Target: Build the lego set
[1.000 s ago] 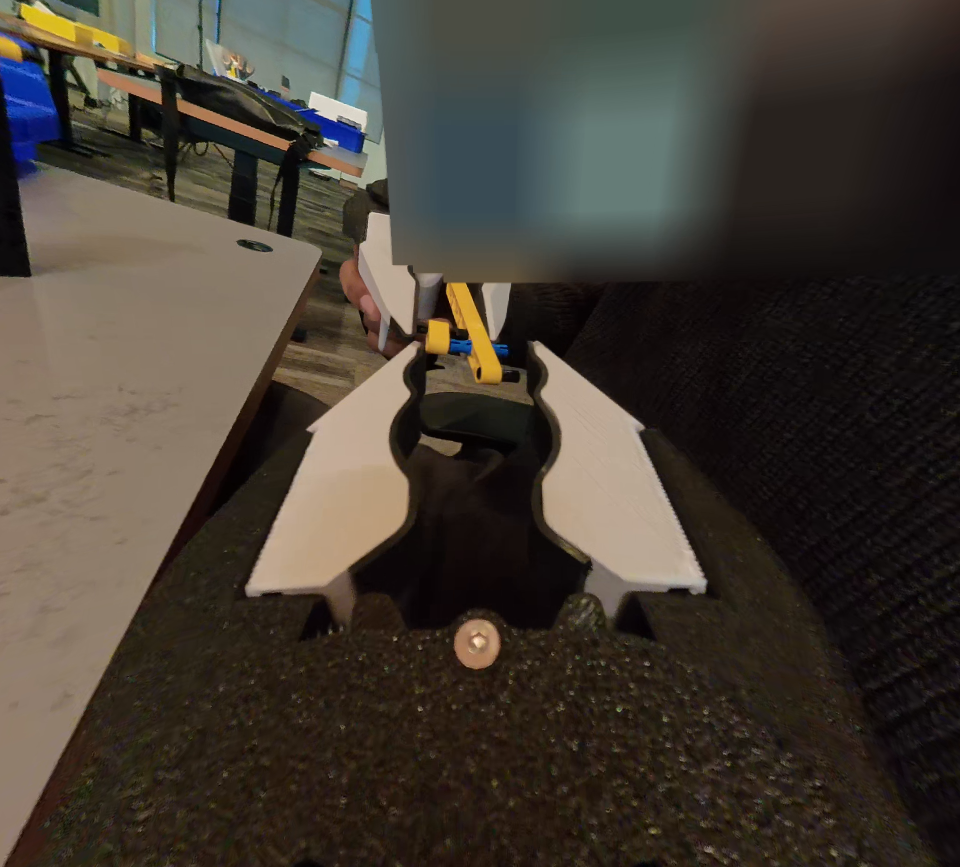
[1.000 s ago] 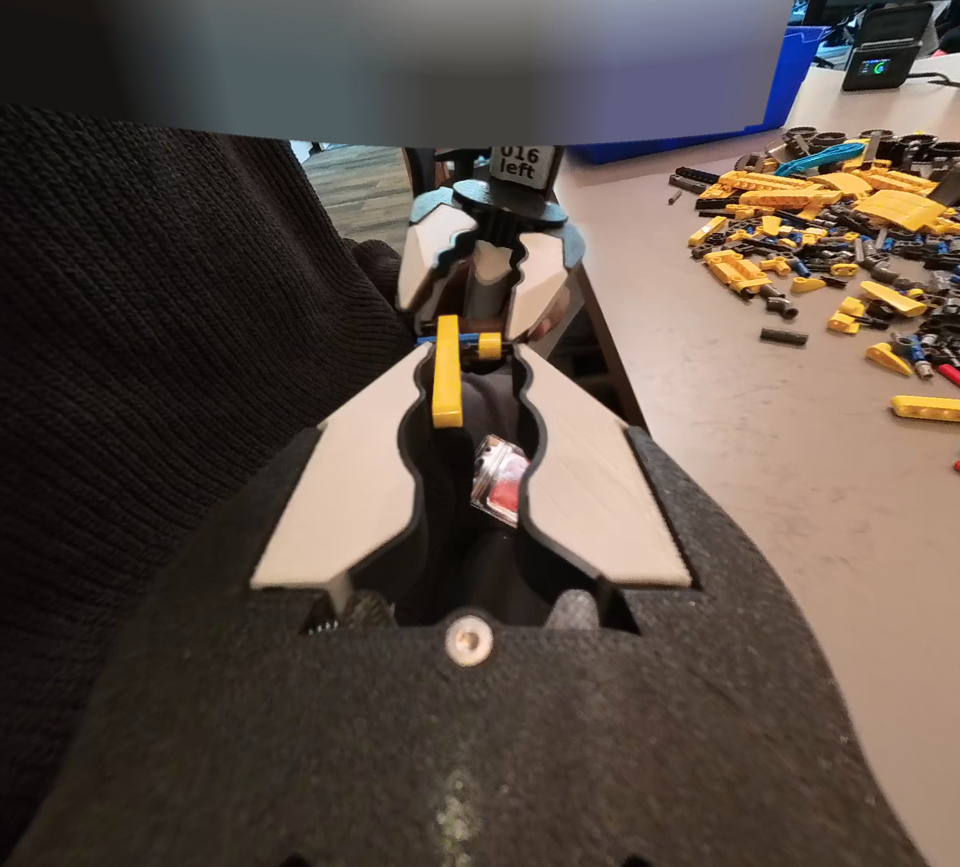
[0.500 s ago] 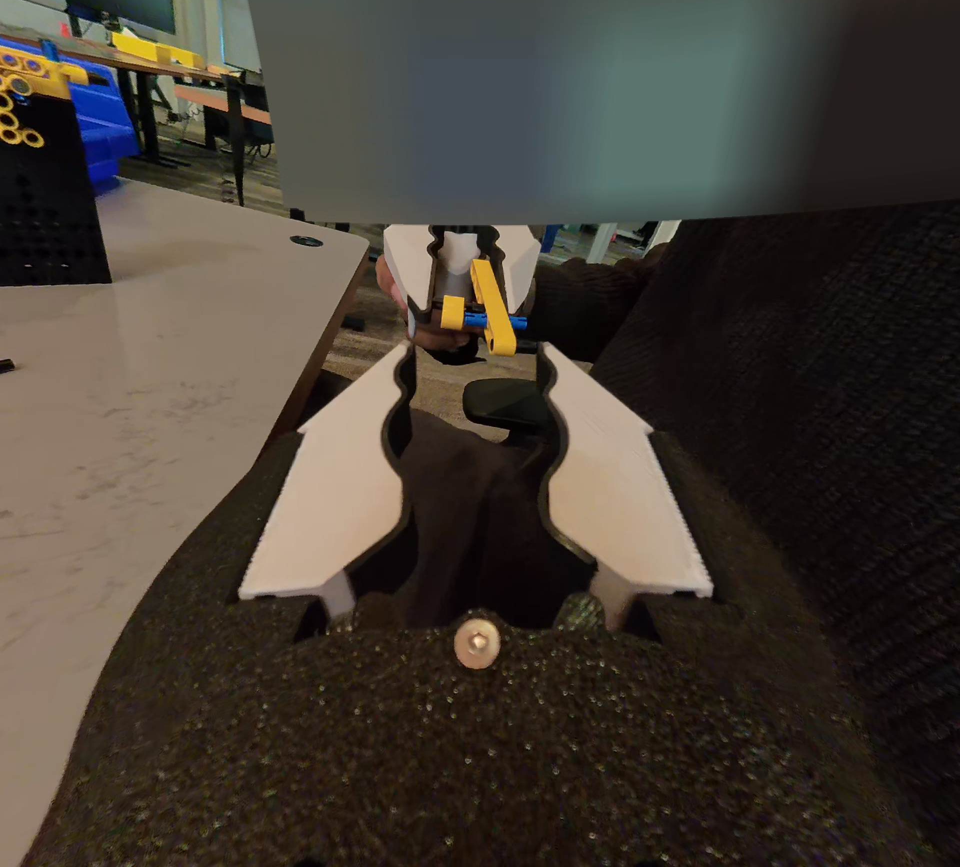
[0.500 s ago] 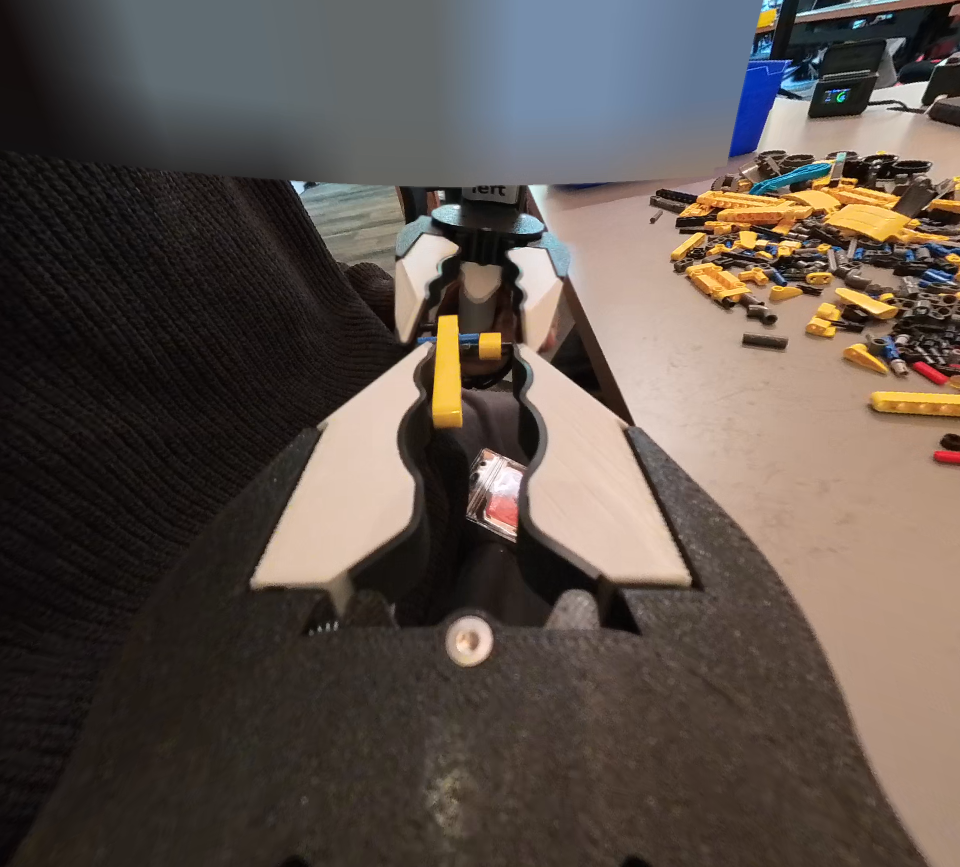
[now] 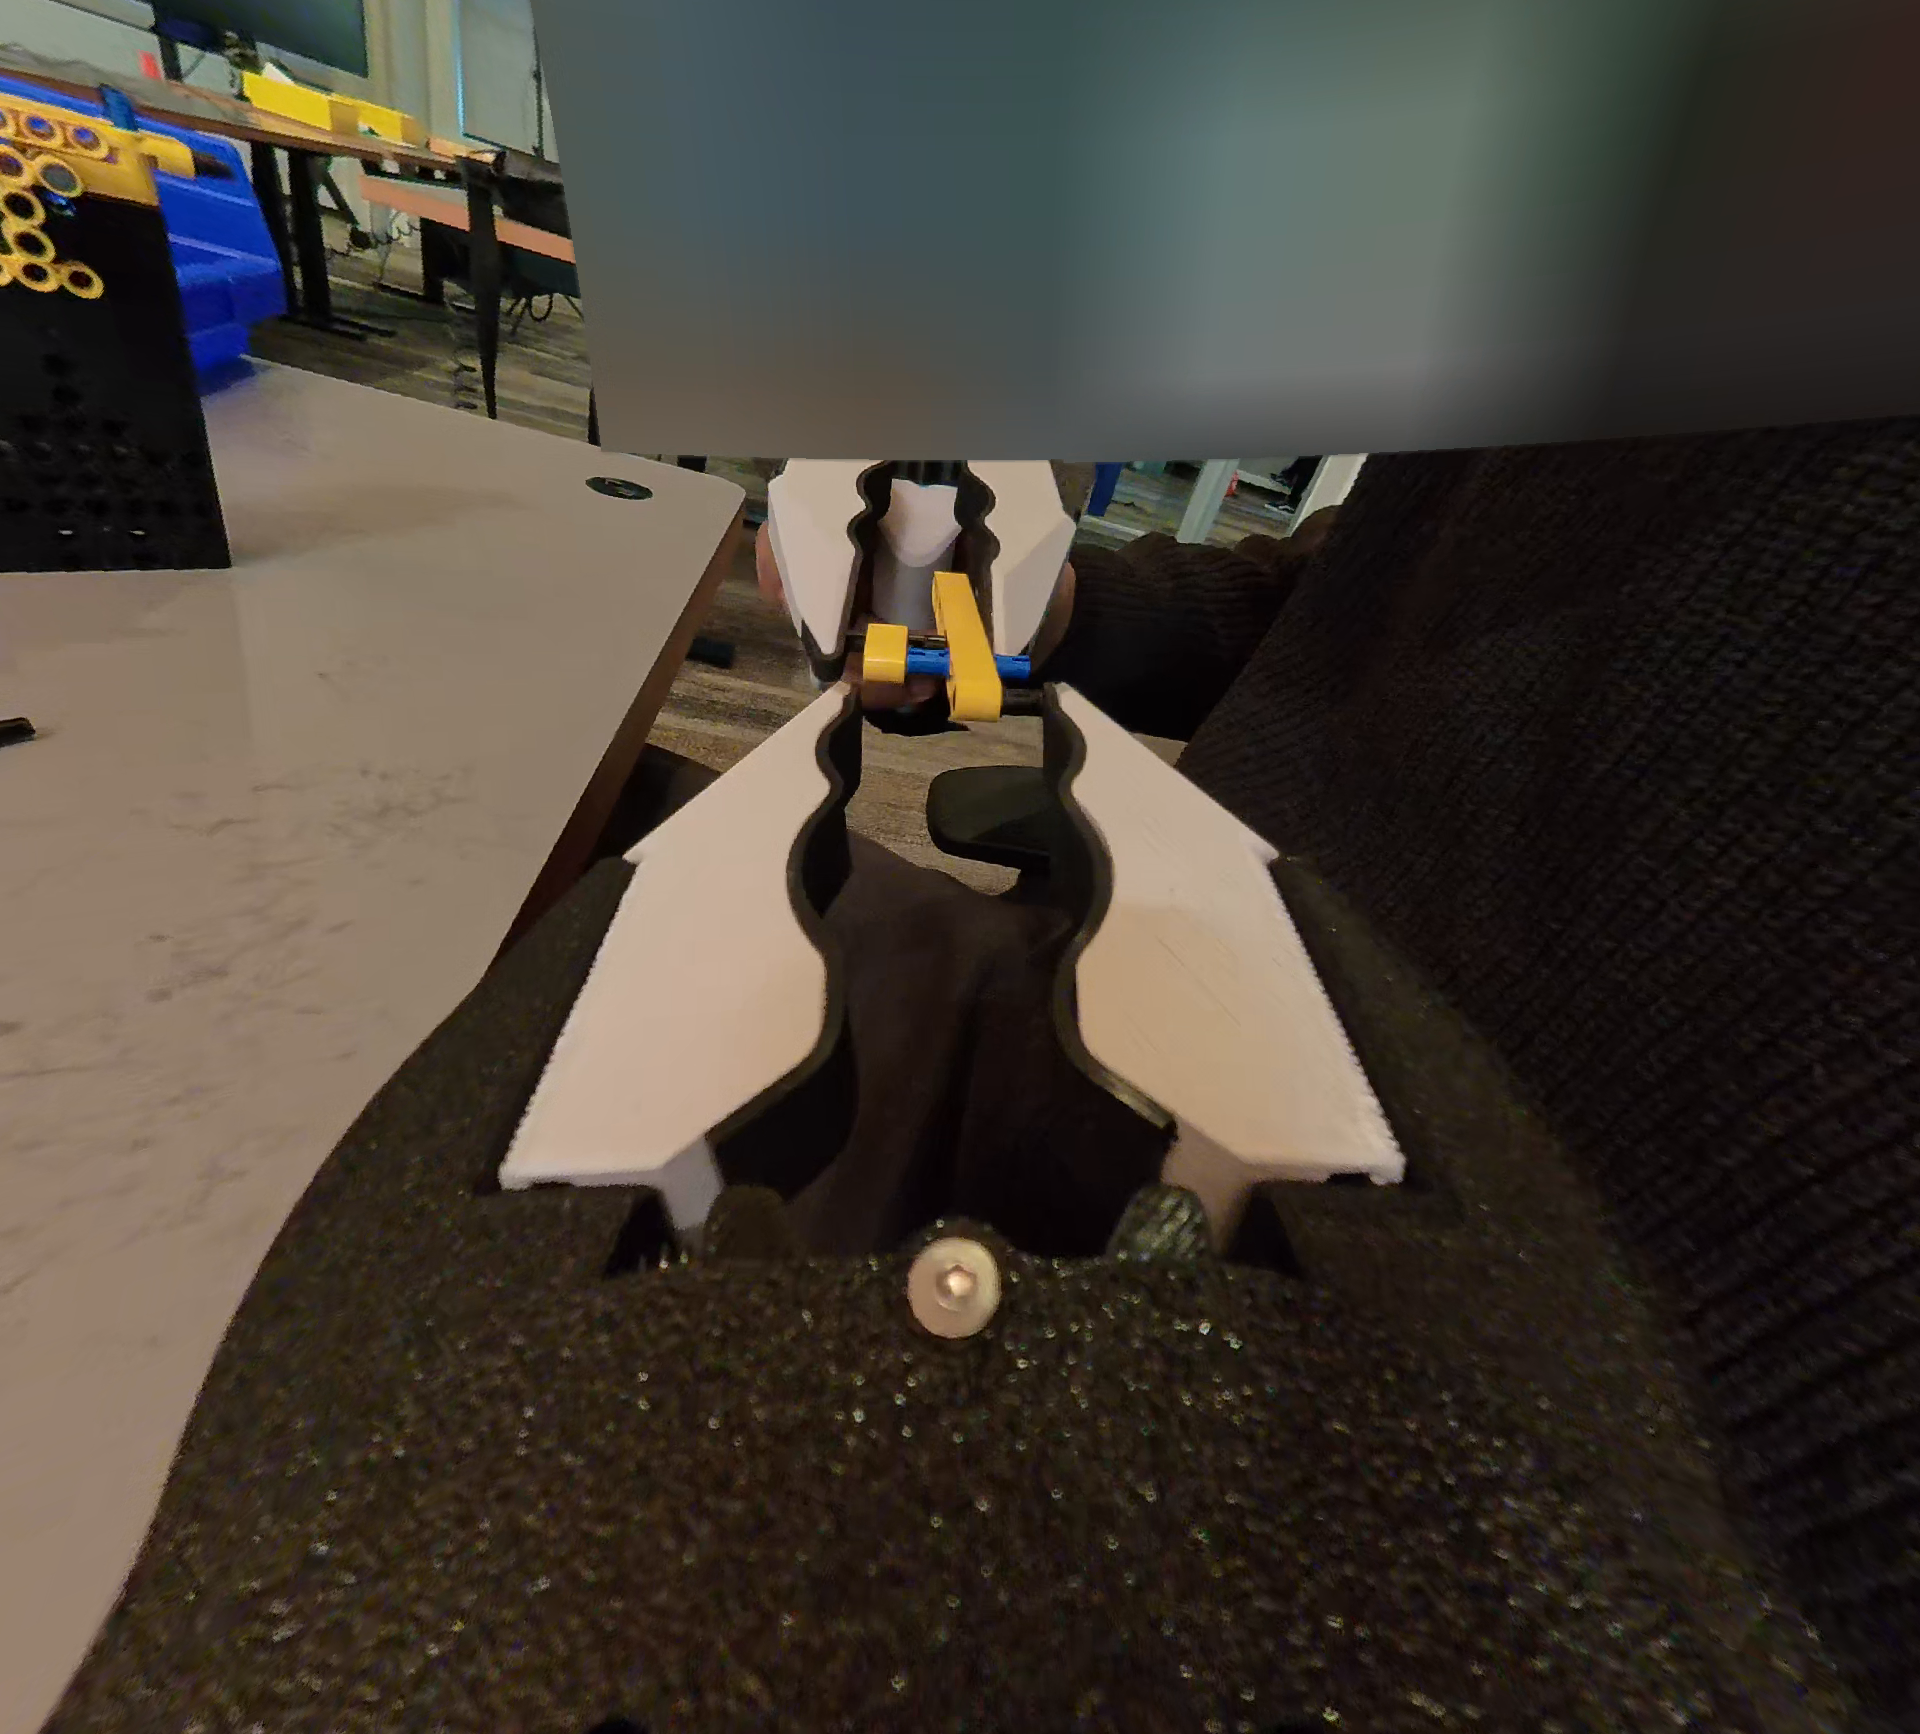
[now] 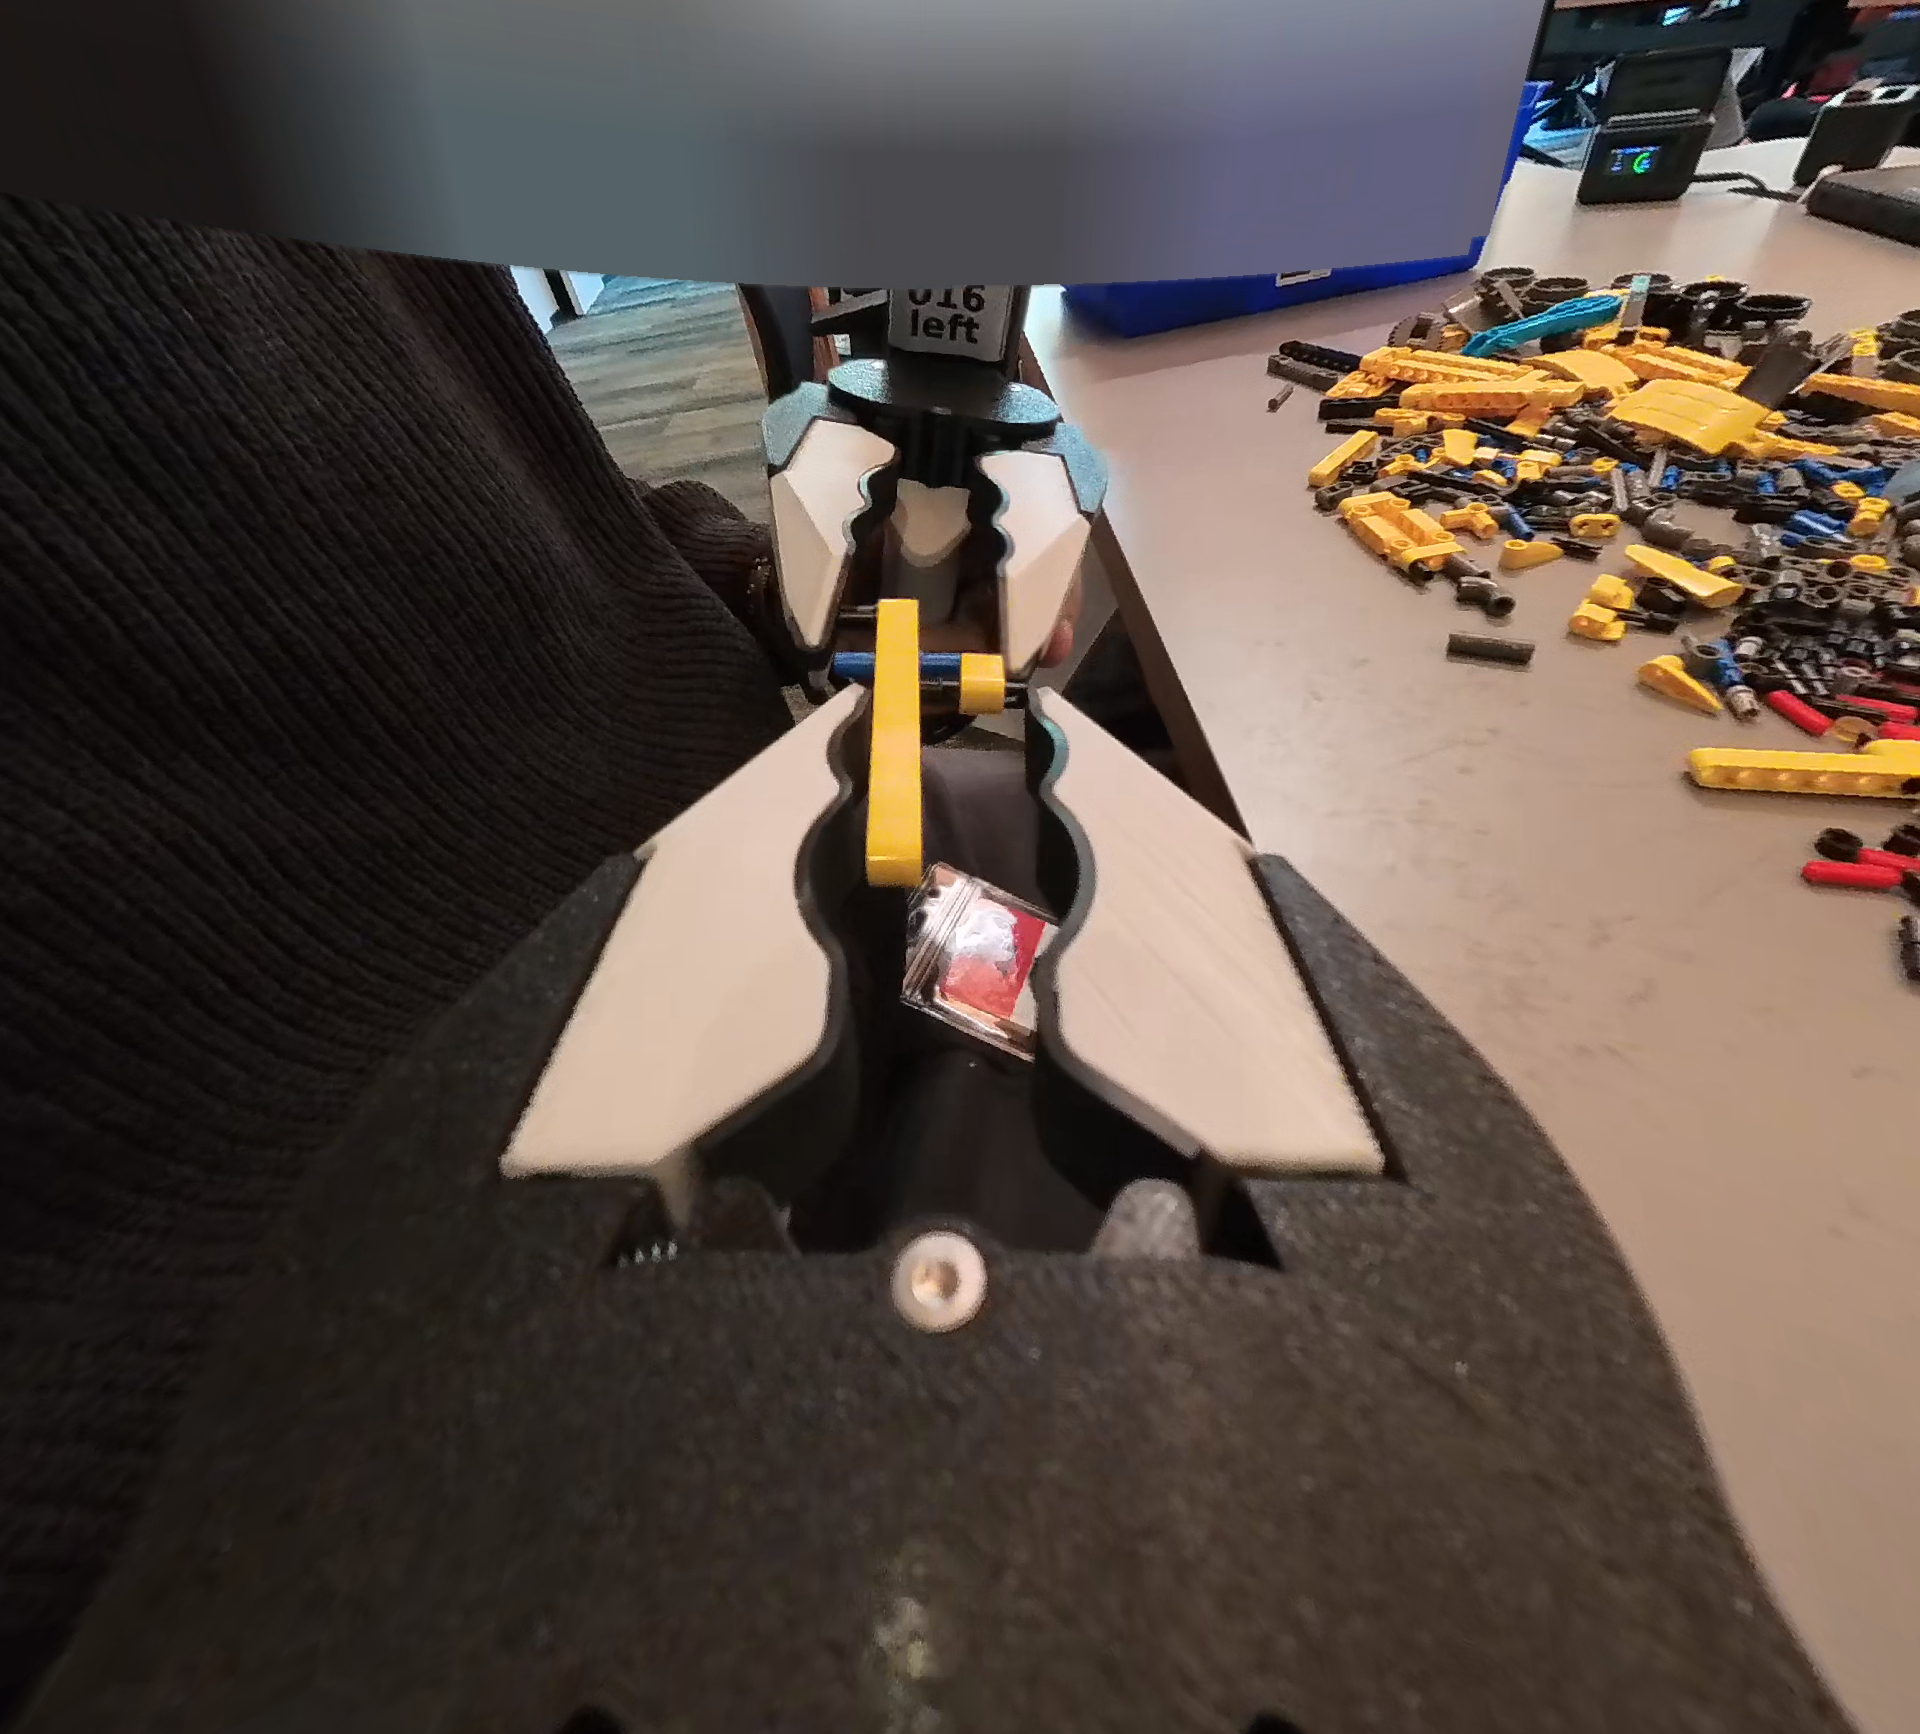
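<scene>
A pale marbled tabletop (image 6: pixel 1455 905) carries a loose heap of yellow, black and blue plastic building pieces (image 6: pixel 1621 479) beyond its rounded brown edge, with bare surface nearer that edge. Off the edge, against a person's black ribbed knit sweater (image 6: pixel 312 645), the two claws meet tip to tip. The right claw (image 6: pixel 945 697) is clamped on a small yellow plastic beam-and-blue-axle assembly (image 6: pixel 899 728). The left claw (image 5: pixel 948 699) stands apart, its white fingertips (image 5: pixel 831 708) just beside the assembly.

The two hand-held grippers face each other tip to tip off the desk (image 6: pixel 1403 905) edge — a small brick assembly (image 6: pixel 904 697) between them. Right of them, a pile of loose bricks (image 6: pixel 1621 458) lies on the desk.
</scene>
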Demonstrator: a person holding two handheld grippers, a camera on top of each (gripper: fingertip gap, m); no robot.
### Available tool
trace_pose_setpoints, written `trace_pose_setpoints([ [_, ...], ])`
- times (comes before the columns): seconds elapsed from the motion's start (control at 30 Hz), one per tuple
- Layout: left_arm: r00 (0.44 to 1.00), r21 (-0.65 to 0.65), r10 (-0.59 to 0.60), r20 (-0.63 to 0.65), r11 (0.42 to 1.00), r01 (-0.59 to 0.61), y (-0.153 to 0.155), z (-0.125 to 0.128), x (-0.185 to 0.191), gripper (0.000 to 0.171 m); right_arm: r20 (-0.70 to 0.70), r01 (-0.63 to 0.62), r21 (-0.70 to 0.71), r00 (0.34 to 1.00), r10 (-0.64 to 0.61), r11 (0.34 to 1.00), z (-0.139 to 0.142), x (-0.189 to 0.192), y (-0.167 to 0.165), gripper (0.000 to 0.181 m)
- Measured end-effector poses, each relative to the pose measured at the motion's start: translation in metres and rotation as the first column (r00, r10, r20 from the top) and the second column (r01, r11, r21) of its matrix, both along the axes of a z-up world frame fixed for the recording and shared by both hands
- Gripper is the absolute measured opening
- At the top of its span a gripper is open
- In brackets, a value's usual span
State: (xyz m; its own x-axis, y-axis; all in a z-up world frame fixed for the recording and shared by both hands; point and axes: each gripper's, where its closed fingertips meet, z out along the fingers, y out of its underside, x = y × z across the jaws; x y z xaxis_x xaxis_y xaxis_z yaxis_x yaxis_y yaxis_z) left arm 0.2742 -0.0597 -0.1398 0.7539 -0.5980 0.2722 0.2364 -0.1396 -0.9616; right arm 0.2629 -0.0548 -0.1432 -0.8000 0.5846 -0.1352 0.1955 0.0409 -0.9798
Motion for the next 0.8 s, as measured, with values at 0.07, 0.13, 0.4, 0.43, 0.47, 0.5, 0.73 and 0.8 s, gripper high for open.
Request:
trace_pose_setpoints([
  [0.07,1.0,-0.015,-0.01,0.015,1.0,0.011,0.0009,-0.002,0.0004,0.043,-0.005,-0.015,-0.01,1.0,0.015,1.0,0.0012,0.002,-0.0015,0.028],
  [0.13,0.999,-0.021,-0.023,0.039,0.999,0.024,0.001,-0.0024,0.0006,0.049,-0.011,-0.023,-0.014,1.0,0.023,1.0,0.0025,0.0035,-0.0032,0.028],
  [0.4,0.998,-0.016,-0.041,0.038,0.999,0.042,-0.0008,0.0007,0.0055,0.036,-0.009,-0.017,-0.009,1.0,0.016,1.0,0.0,0.0033,-0.0023,0.028],
  [0.43,0.998,-0.021,-0.05,0.046,0.998,0.051,-0.001,0.0007,0.0065,0.035,-0.01,-0.019,-0.002,1.0,0.019,1.0,-0.0008,0.0036,-0.0027,0.028],
  [0.47,0.997,-0.024,-0.056,0.052,0.998,0.057,-0.0012,0.0007,0.007,0.035,-0.009,-0.02,0.008,1.0,0.02,1.0,-0.002,0.0038,-0.0033,0.028],
  [0.5,0.997,-0.024,-0.059,0.056,0.998,0.061,-0.0013,0.0006,0.0074,0.036,-0.008,-0.021,0.018,1.0,0.022,1.0,-0.0031,0.004,-0.004,0.028],
  [0.73,0.996,-0.018,-0.065,0.058,0.998,0.066,-0.0017,0.0014,0.0093,0.036,0.005,-0.039,0.03,0.999,0.039,0.999,-0.0033,0.0058,-0.0049,0.028],
  [0.8,0.996,-0.015,-0.062,0.057,0.998,0.063,-0.0017,0.0012,0.0092,0.036,0.012,-0.043,0.021,0.999,0.043,0.999,-0.0034,0.006,-0.005,0.028],
])
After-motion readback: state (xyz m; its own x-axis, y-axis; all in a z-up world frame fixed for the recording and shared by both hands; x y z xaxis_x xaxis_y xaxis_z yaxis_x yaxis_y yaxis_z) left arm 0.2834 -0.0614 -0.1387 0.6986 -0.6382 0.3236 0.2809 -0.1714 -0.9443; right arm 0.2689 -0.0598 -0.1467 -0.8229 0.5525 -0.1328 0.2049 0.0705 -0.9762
